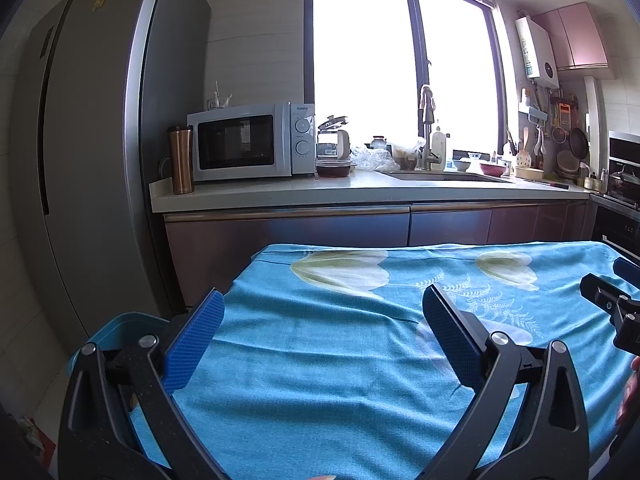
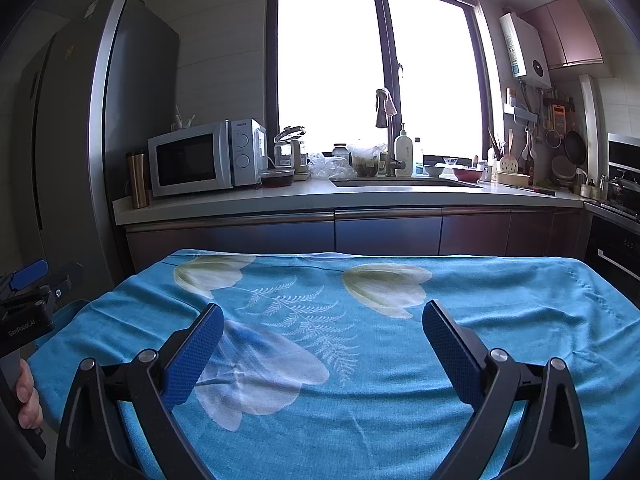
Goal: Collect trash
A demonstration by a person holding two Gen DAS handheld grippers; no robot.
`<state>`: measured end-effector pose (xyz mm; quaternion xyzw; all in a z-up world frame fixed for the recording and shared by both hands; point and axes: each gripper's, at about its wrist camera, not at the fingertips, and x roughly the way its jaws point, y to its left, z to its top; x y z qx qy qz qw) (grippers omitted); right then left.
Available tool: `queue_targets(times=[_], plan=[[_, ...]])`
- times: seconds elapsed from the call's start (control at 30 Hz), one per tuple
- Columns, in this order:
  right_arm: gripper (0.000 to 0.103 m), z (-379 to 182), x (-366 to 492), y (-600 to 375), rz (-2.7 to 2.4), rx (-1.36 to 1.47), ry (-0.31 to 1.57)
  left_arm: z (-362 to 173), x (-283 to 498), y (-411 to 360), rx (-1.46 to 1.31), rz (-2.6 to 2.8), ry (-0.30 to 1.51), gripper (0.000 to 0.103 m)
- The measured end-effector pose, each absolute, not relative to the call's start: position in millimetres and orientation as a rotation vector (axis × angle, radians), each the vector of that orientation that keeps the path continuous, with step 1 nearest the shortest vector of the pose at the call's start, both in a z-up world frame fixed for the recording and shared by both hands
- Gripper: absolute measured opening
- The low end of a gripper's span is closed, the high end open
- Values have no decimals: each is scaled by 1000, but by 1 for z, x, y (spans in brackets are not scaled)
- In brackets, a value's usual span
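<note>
My left gripper [image 1: 322, 300] is open and empty, held above the near left part of a table covered with a blue flowered cloth [image 1: 360, 360]. My right gripper [image 2: 322, 314] is open and empty above the middle of the same cloth [image 2: 500, 320]. Each gripper shows at the edge of the other's view: the right one [image 1: 616, 304] at the right, the left one [image 2: 28, 300] at the left. A blue bin [image 1: 116, 330] stands beside the table's left edge, partly behind my left finger. No trash shows on the cloth.
Beyond the table runs a kitchen counter [image 1: 360, 190] with a microwave [image 1: 248, 142], a copper tumbler [image 1: 181, 160], a kettle, a sink with tap [image 1: 430, 136] and dishes. A tall fridge [image 1: 92, 140] stands at the left. An oven [image 2: 616, 248] is at the right.
</note>
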<state>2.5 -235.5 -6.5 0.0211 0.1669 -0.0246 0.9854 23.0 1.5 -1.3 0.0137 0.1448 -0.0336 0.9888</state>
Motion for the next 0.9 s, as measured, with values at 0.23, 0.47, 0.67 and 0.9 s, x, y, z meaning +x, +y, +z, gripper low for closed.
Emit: queue_targets(times=[0.23, 0.47, 0.67, 0.9], plan=[[96, -7, 3, -236, -51, 44, 336, -2, 24, -1, 33, -67, 291, 98], [96, -7, 4, -237, -52, 44, 338, -3, 24, -1, 34, -65, 290, 98], [96, -8, 5, -237, -53, 45, 340, -3, 26, -3, 35, -63, 292, 98], [96, -9, 6, -239, -55, 45, 340, -5, 29, -4, 33, -60, 299, 98]])
